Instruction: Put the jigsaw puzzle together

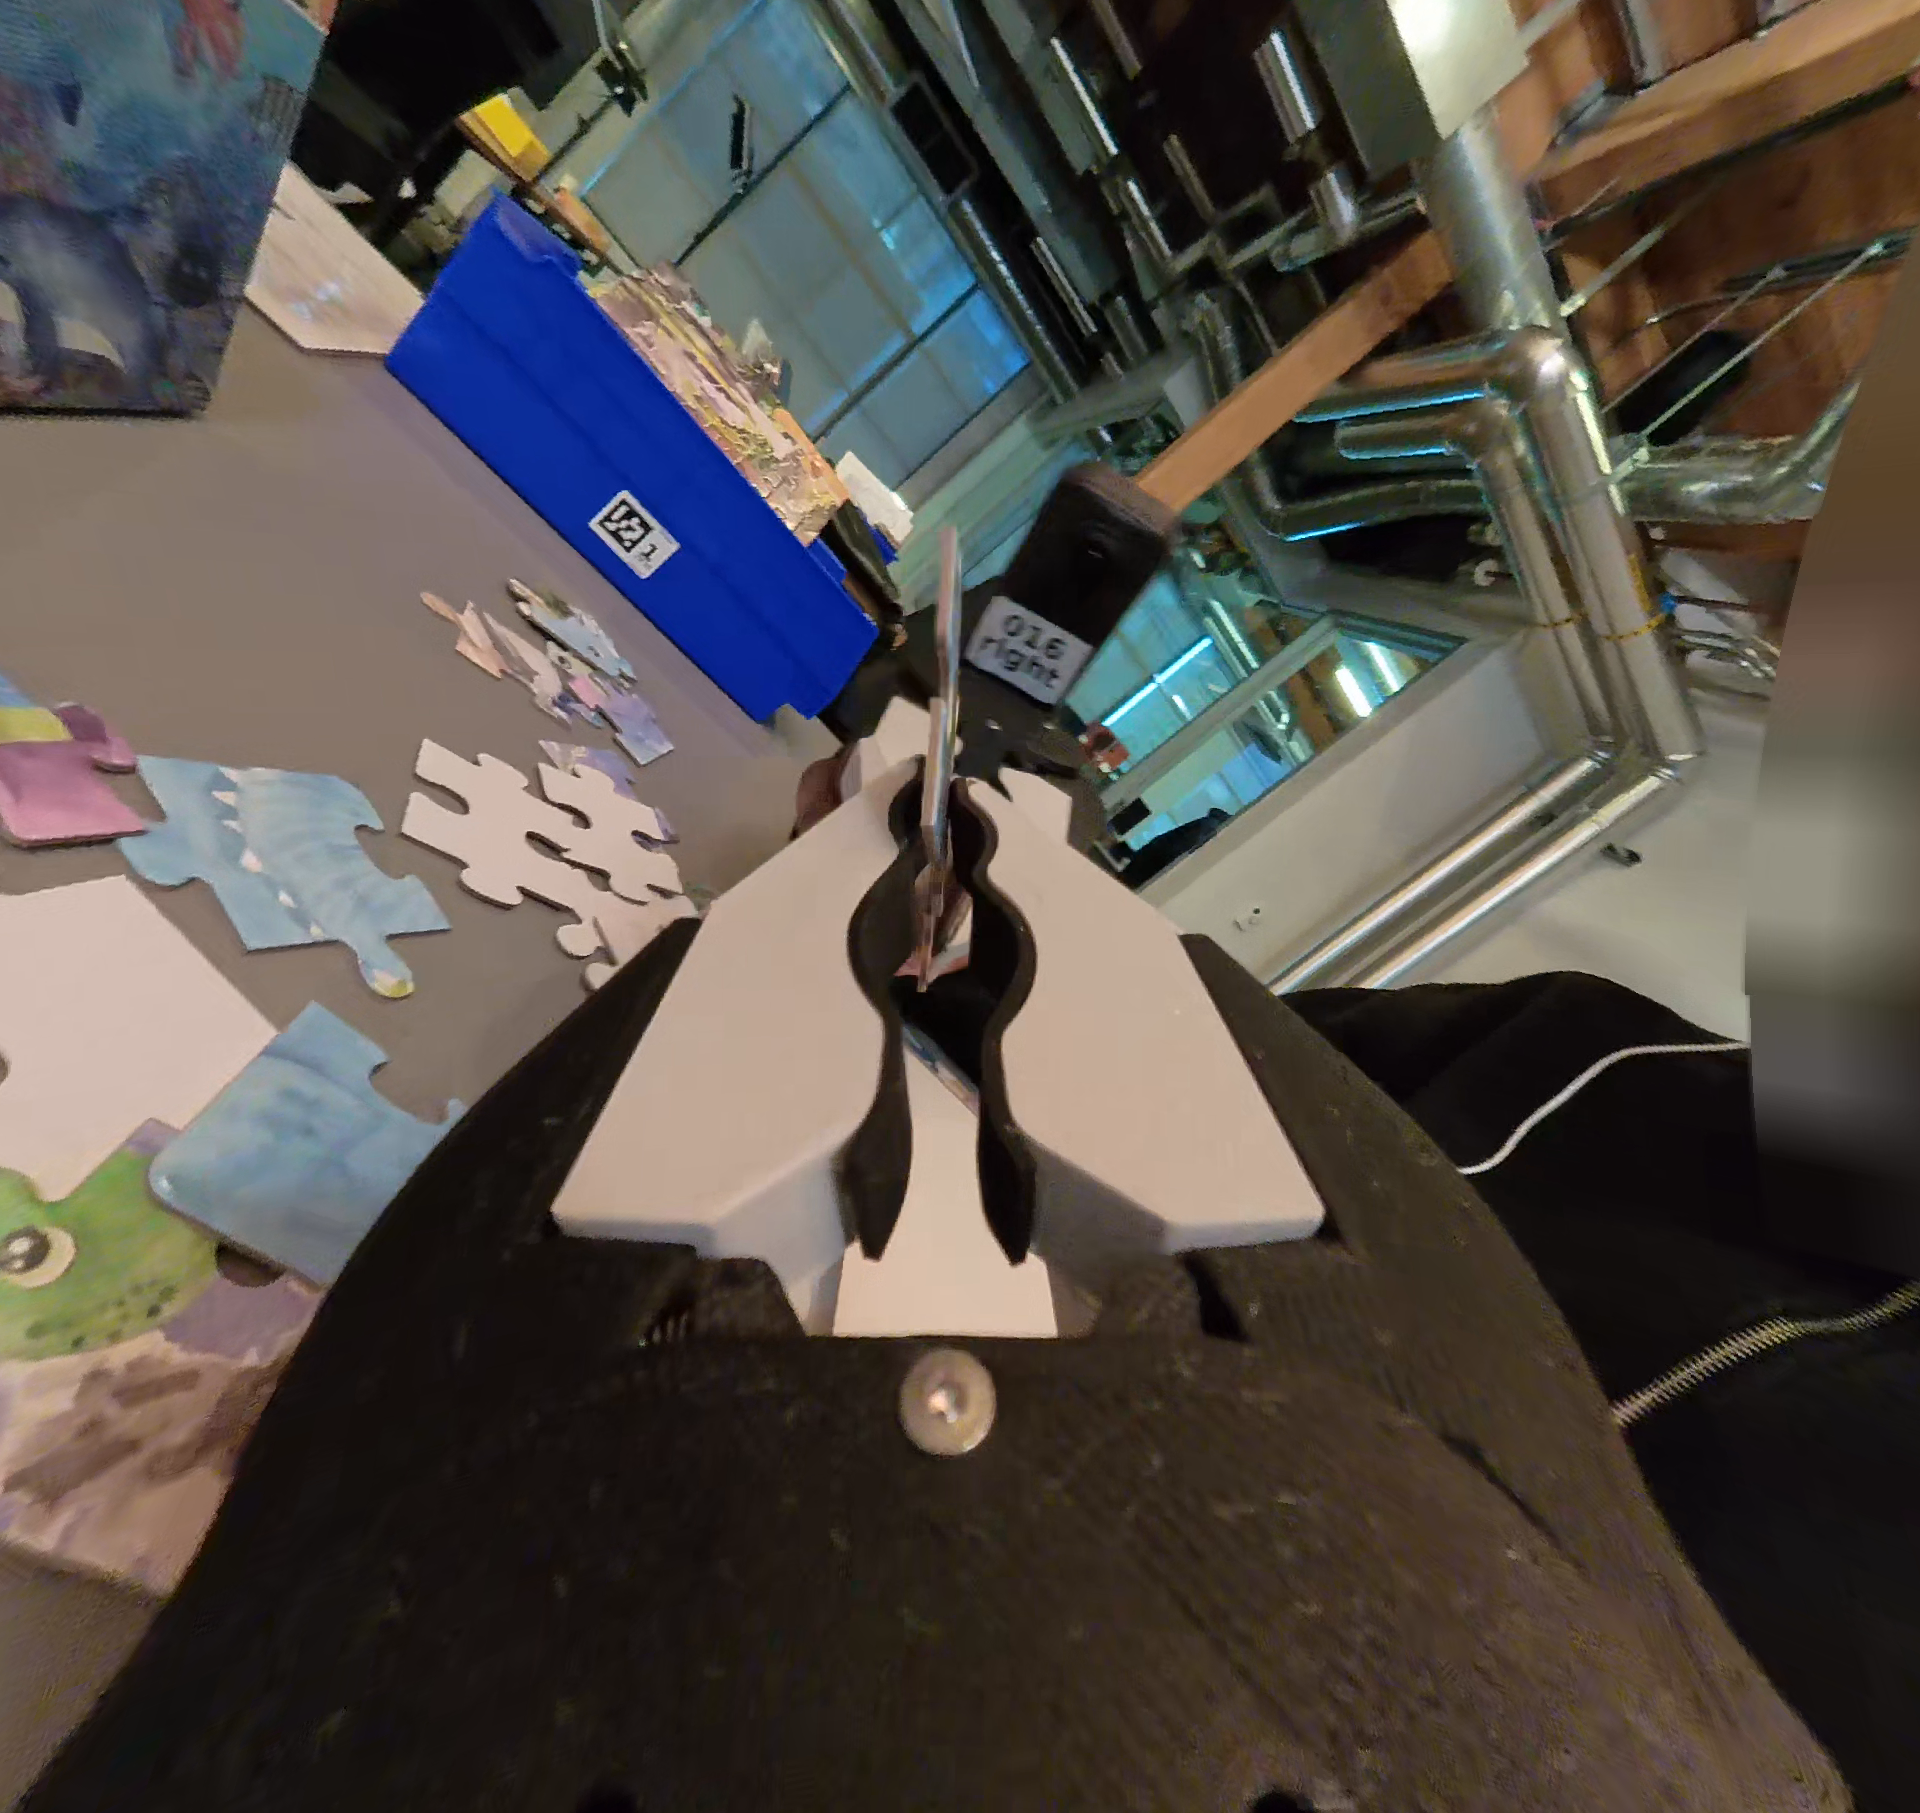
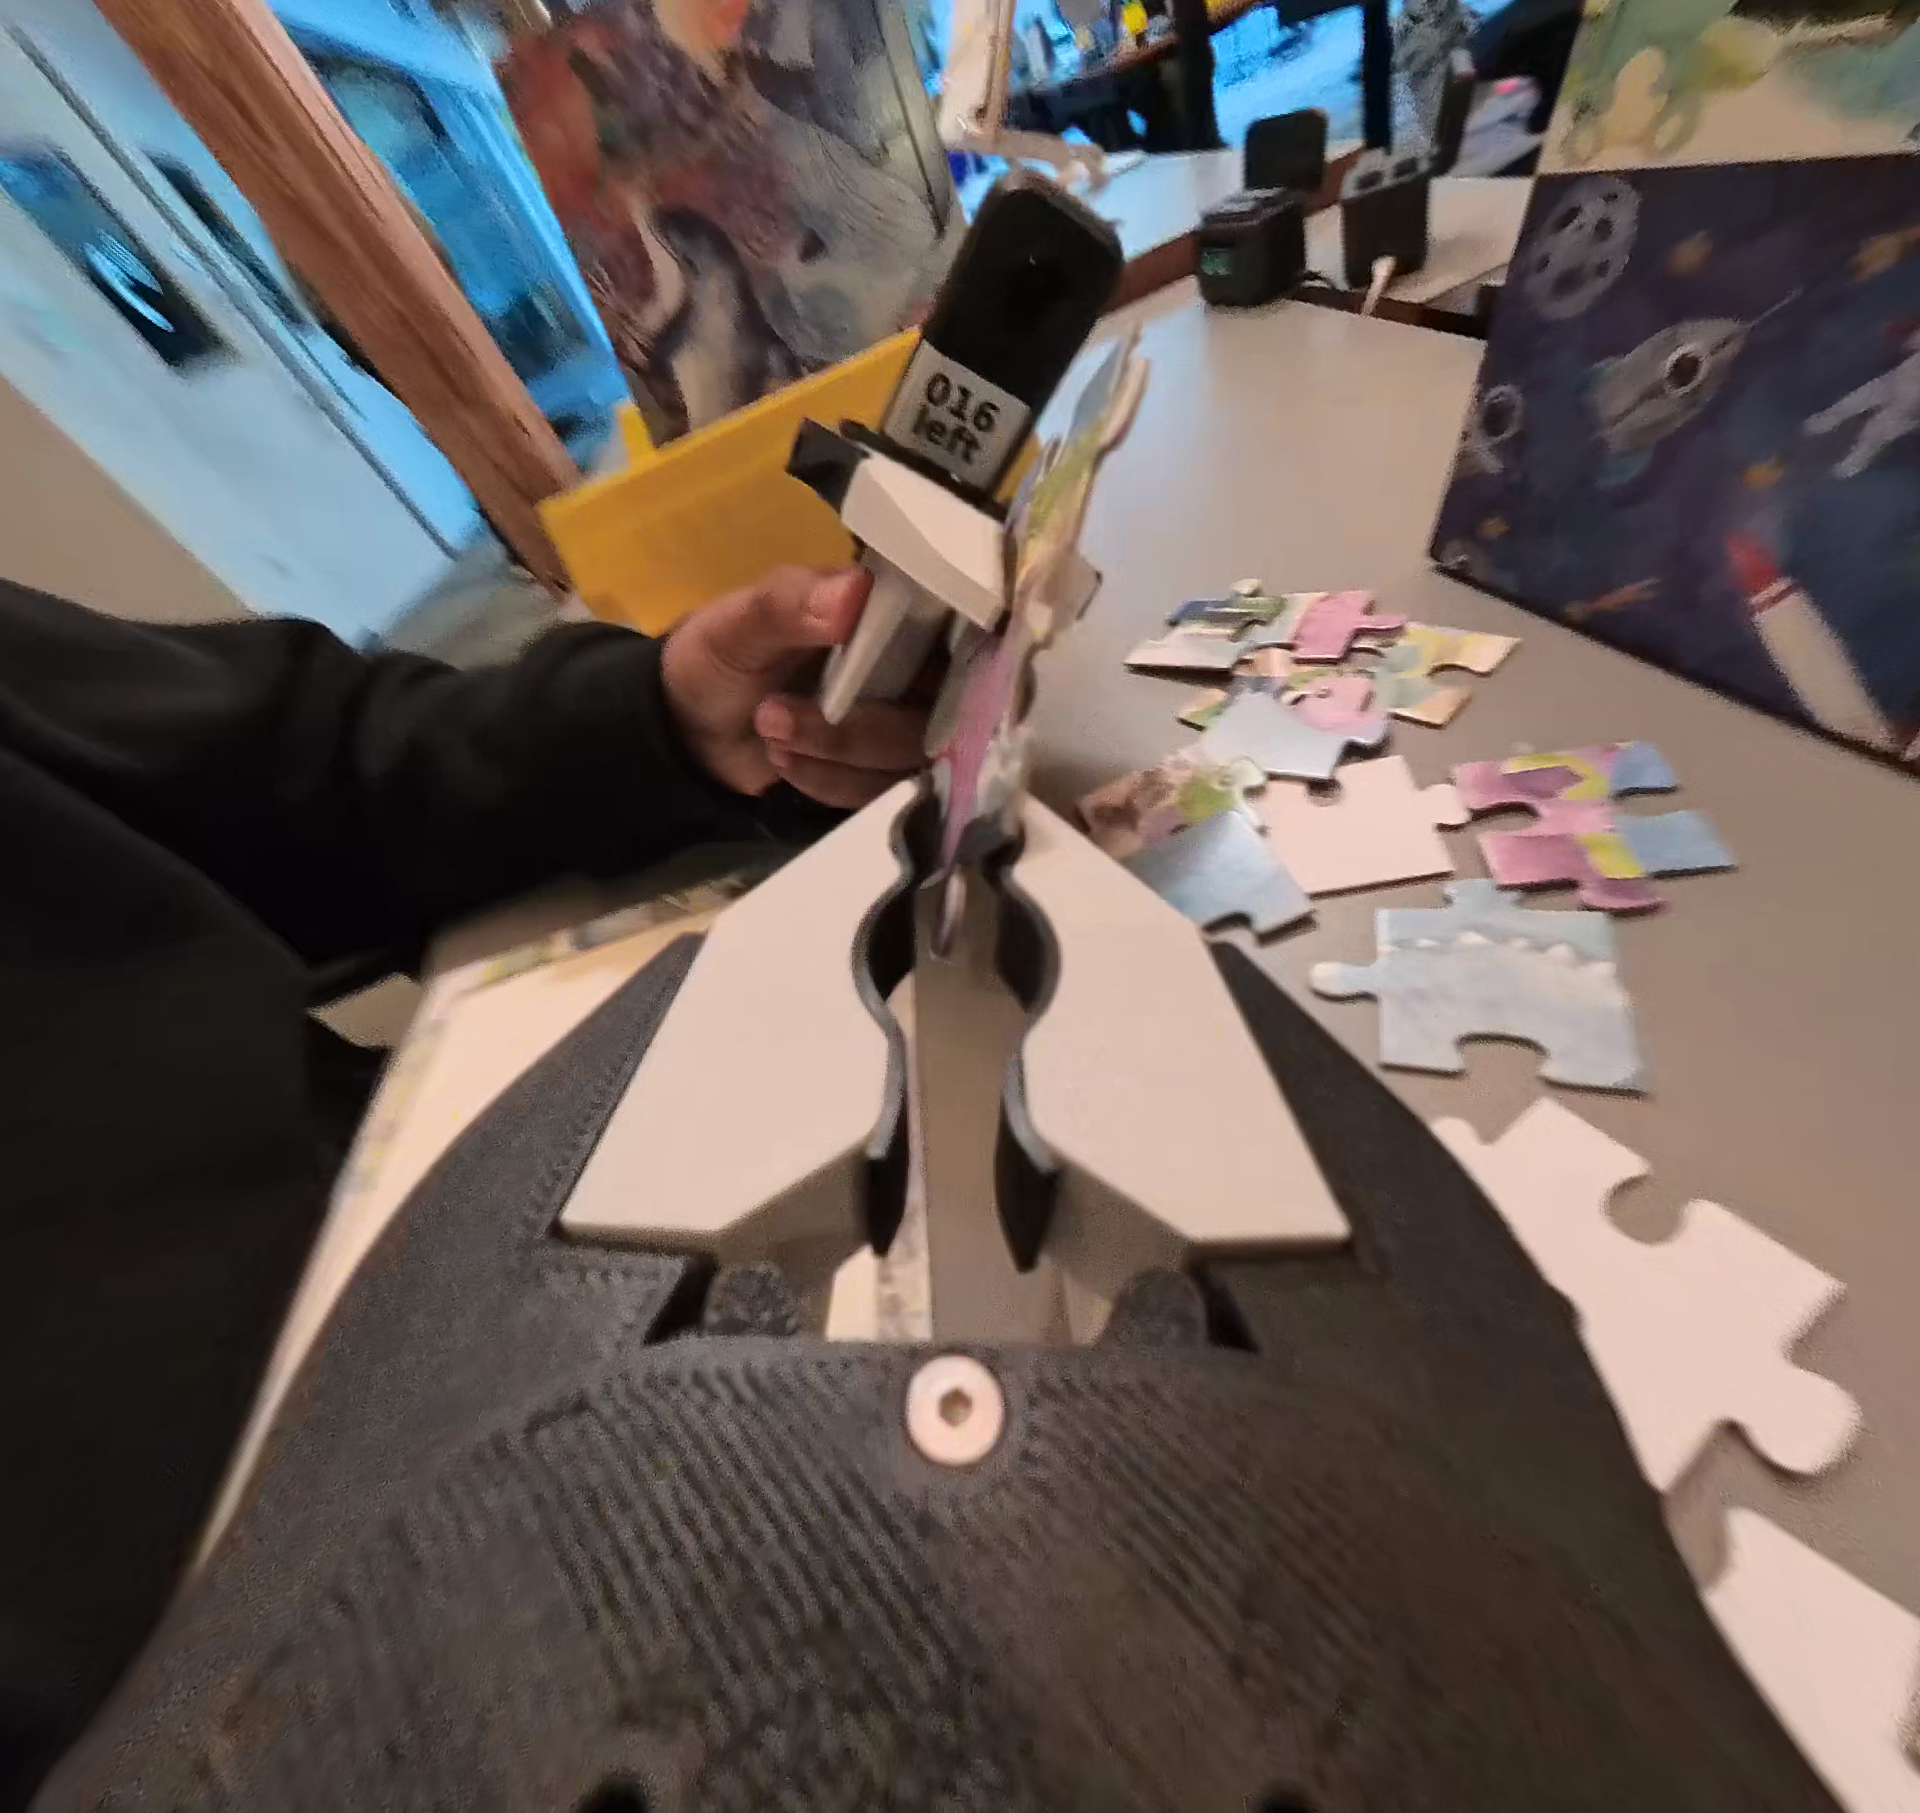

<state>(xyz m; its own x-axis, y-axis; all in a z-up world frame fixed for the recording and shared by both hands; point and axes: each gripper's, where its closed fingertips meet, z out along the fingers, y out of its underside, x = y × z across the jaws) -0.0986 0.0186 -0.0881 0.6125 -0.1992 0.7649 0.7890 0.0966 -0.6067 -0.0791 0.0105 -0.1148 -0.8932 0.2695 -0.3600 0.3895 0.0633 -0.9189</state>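
My left gripper (image 1: 940,792) is shut on a puzzle piece (image 1: 947,620) that I see edge-on, held upright above the grey table (image 1: 208,537). My right gripper (image 2: 961,823) is shut on the lower end of the same pink and green piece (image 2: 982,714). The left gripper's white fingers (image 2: 925,527) pinch it higher up, with a hand (image 2: 748,683) behind. The right gripper's black body (image 1: 1091,548) shows just beyond the piece. Loose pieces lie on the table: a blue one (image 1: 301,859) (image 2: 1496,994), white face-down ones (image 1: 520,828) (image 2: 1662,1316), and a green frog section (image 1: 83,1254).
A blue bin (image 1: 623,475) holding pieces stands behind the loose pieces. A yellow bin (image 2: 707,516) is behind the left gripper. Puzzle boxes stand at the table's sides: an ocean one (image 1: 135,153) and a space one (image 2: 1683,433). A black sleeve (image 2: 260,776) crosses at the left. The tips of both grippers are at nearly the same place. From either gripper's tips it is about 12 cm to the green frog section (image 1: 83,1254). My right wrist view (image 2: 1216,796) looks at it from another angle.
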